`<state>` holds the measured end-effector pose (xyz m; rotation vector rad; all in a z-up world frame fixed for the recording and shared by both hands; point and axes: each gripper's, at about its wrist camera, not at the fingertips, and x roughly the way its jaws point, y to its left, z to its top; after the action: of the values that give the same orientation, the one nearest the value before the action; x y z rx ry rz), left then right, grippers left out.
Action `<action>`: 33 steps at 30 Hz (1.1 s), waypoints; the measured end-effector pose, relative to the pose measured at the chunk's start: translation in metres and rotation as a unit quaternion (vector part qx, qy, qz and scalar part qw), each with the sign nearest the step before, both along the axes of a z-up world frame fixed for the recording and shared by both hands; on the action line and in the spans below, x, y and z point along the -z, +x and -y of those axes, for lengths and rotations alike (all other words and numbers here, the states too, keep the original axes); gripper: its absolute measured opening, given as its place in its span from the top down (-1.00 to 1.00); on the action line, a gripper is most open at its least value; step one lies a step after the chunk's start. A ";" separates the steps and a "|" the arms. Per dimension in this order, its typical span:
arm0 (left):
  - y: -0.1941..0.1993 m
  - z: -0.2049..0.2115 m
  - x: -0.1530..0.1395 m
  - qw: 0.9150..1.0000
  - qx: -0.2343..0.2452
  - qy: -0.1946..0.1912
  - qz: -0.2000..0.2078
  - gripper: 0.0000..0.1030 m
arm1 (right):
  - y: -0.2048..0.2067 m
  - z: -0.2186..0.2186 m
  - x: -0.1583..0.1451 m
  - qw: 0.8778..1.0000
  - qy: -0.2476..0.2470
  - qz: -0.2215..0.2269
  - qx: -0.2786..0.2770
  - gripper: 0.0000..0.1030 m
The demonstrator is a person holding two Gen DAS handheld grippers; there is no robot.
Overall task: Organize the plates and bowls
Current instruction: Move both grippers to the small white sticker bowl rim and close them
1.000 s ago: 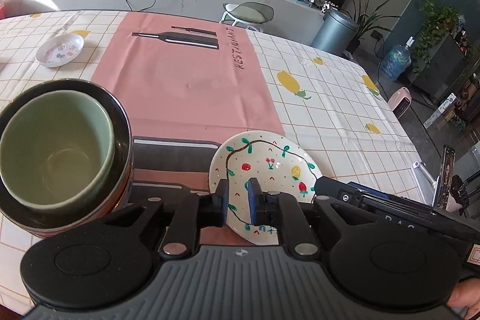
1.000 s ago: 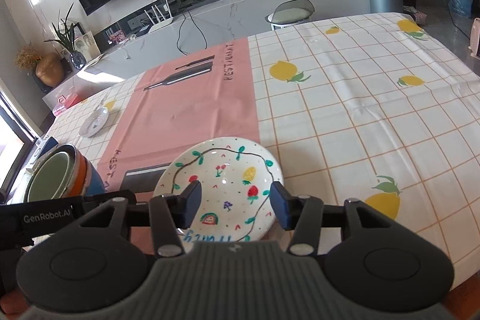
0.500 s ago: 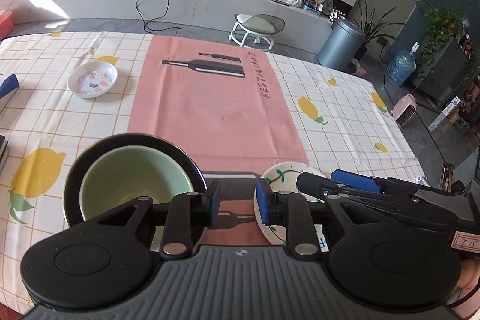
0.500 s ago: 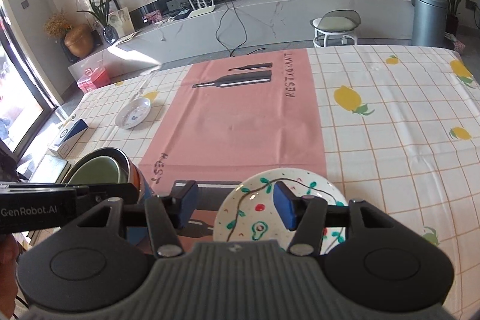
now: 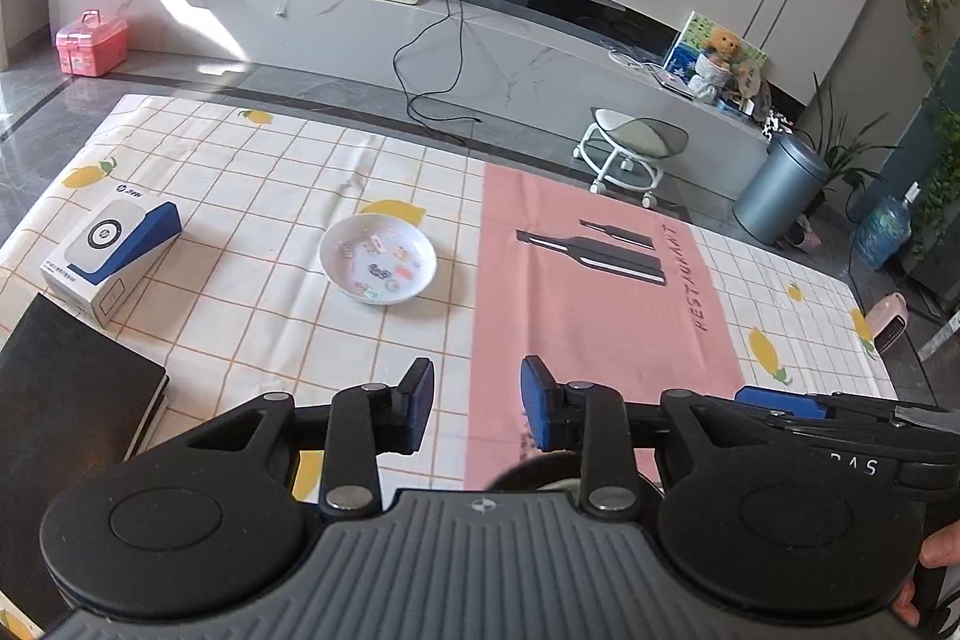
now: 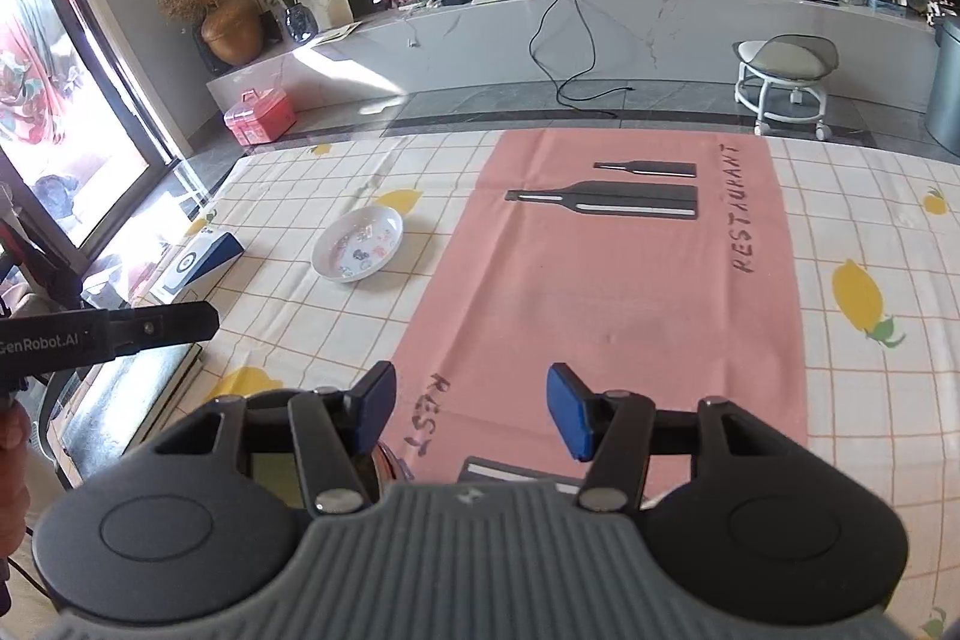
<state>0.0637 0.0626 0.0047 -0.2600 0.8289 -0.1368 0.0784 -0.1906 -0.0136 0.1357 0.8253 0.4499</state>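
Note:
A small white dish with coloured prints (image 5: 378, 266) lies on the checked tablecloth left of the pink runner; it also shows in the right wrist view (image 6: 359, 252). My left gripper (image 5: 477, 409) is open and empty, held above the table well short of the dish. My right gripper (image 6: 471, 409) is open and empty over the runner. The stacked bowls are mostly hidden: a dark rim (image 5: 528, 472) peeks under the left gripper, and the green bowl inside its dark bowl (image 6: 273, 478) shows behind my right gripper's left finger. The painted plate is hidden.
A white and blue box (image 5: 108, 253) and a black book (image 5: 60, 400) lie at the table's left edge. The pink runner (image 6: 606, 292) covers the table's middle. The right gripper's arm (image 5: 840, 418) reaches in beside the left one. A stool (image 6: 786, 82) stands beyond the far edge.
Both grippers have risen and pulled back from the painted plate and bowl stack, which dropped below view. The left gripper opened wider and turned left; the small white dish now lies ahead.

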 end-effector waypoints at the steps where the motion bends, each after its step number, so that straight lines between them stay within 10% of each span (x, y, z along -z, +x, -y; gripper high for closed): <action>1: 0.007 -0.007 0.003 1.000 -0.003 -0.007 -0.002 0.31 | 0.008 -0.007 0.000 1.000 -0.002 -0.004 -0.005 -0.08; 13: 0.076 -0.072 0.047 0.994 -0.056 -0.096 -0.020 0.31 | 0.105 -0.066 0.023 0.990 0.069 -0.115 -0.036 0.04; 20: 0.111 -0.094 0.087 0.983 -0.103 -0.146 -0.041 0.31 | 0.153 -0.101 0.048 0.982 0.109 -0.155 -0.024 0.46; 33: 0.137 -0.094 0.120 0.984 -0.118 -0.125 -0.055 0.47 | 0.202 -0.118 0.093 0.971 0.121 -0.203 0.023 0.53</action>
<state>0.2005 0.1565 -0.1154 -0.6035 0.8834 -0.0028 0.2803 -0.0722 -0.1064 0.4848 1.1636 0.4869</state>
